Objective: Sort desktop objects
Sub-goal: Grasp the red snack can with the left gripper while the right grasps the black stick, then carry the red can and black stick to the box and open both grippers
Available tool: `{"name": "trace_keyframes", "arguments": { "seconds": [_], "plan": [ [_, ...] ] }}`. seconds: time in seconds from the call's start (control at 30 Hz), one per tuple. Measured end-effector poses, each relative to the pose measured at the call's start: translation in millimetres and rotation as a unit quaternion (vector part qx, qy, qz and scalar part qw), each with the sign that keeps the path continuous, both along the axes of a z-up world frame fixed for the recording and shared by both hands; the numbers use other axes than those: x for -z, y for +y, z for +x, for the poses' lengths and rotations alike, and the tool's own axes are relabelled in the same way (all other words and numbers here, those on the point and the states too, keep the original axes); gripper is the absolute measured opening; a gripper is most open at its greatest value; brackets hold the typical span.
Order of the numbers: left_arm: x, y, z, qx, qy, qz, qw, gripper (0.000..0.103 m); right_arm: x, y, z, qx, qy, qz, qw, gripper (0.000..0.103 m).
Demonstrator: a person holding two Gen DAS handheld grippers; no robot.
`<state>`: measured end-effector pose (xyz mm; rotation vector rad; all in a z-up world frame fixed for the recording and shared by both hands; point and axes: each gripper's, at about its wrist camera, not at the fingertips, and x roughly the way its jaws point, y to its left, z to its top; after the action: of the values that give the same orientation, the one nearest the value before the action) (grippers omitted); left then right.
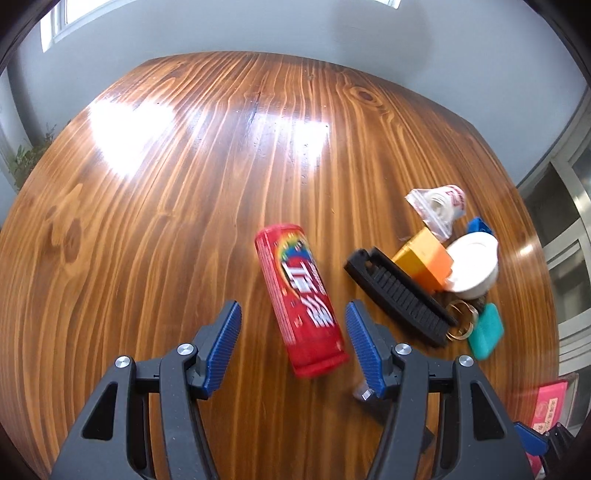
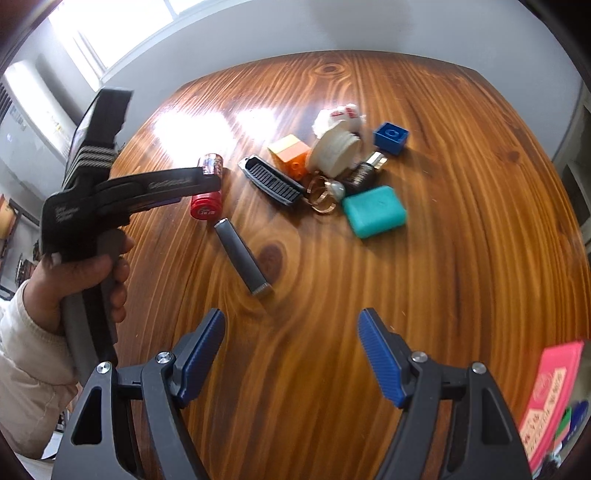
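Left wrist: red can [image 1: 301, 301] lying w/ rainbow label; both grippers [image 1: 293, 332] [image 2: 291, 343] agape.

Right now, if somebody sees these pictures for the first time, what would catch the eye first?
Probably the red can, lying on its side on the wooden table just ahead of the open left gripper. Next comes the colourful pile to its right: black brush, orange block, teal case. A grey cylinder lies alone, ahead of the open right gripper.

Glossy wooden table [image 1: 184, 206], pale wall [image 1: 295, 29], bright window [image 2: 122, 26] behind.
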<state>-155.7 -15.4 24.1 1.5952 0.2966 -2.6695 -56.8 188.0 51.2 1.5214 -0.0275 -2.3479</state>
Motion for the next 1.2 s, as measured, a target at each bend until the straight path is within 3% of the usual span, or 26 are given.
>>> {"name": "trace_keyframes", "arguments": {
  "seconds": [0.13, 0.17, 0.2, 0.27, 0.43, 0.5, 0.83, 1.07, 1.2],
  "plan": [
    [5.3, -0.9, -3.5, 0.012, 0.011, -0.02, 0.9997, 0.063, 7.4, -12.7, -11.5, -0.011, -0.004, -0.001, 1.0, 0.078],
    [6.2, -1.1, -3.2, 0.015, 0.014, -0.022, 0.9995, 0.057, 9.8, -16.1, -15.1, -0.014, -0.006, -0.001, 1.0, 0.078],
    [7.7, -1.0, -3.2, 0.02, 0.015, -0.022, 0.9995, 0.045, 11.2, -18.2, -17.4, -0.016, -0.007, 0.0, 1.0, 0.078],
    [9.6, -3.6, -2.1, 0.027, 0.012, -0.025, 0.9993, 0.036, 13.7, -22.8, -22.5, -0.021, -0.007, 0.0, 1.0, 0.078],
    [10.3, -8.6, 3.6, 0.038, 0.02, -0.019, 0.9989, 0.036, 18.2, -35.7, -33.6, -0.04, -0.004, 0.006, 0.999, 0.065],
    [8.1, -12.0, 10.2, 0.038, 0.024, -0.02, 0.9988, 0.036, 22.3, -41.3, -38.4, -0.048, -0.008, 0.009, 0.999, 0.055],
    [1.9, -21.0, 21.9, 0.026, 0.023, -0.014, 0.9993, 0.036, 34.1, -65.8, -54.2, -0.083, -0.007, 0.019, 0.996, 0.043],
    [-4.7, -19.6, 31.2, 0.02, 0.025, -0.019, 0.9993, 0.036, 38.5, -76.5, -48.6, -0.109, 0.01, 0.052, 0.993, 0.022],
    [-13.1, -9.6, 39.1, 0.027, 0.031, -0.024, 0.9989, 0.036, 30.9, -60.7, -42.2, -0.089, -0.001, 0.026, 0.996, 0.022]
  ]
}}
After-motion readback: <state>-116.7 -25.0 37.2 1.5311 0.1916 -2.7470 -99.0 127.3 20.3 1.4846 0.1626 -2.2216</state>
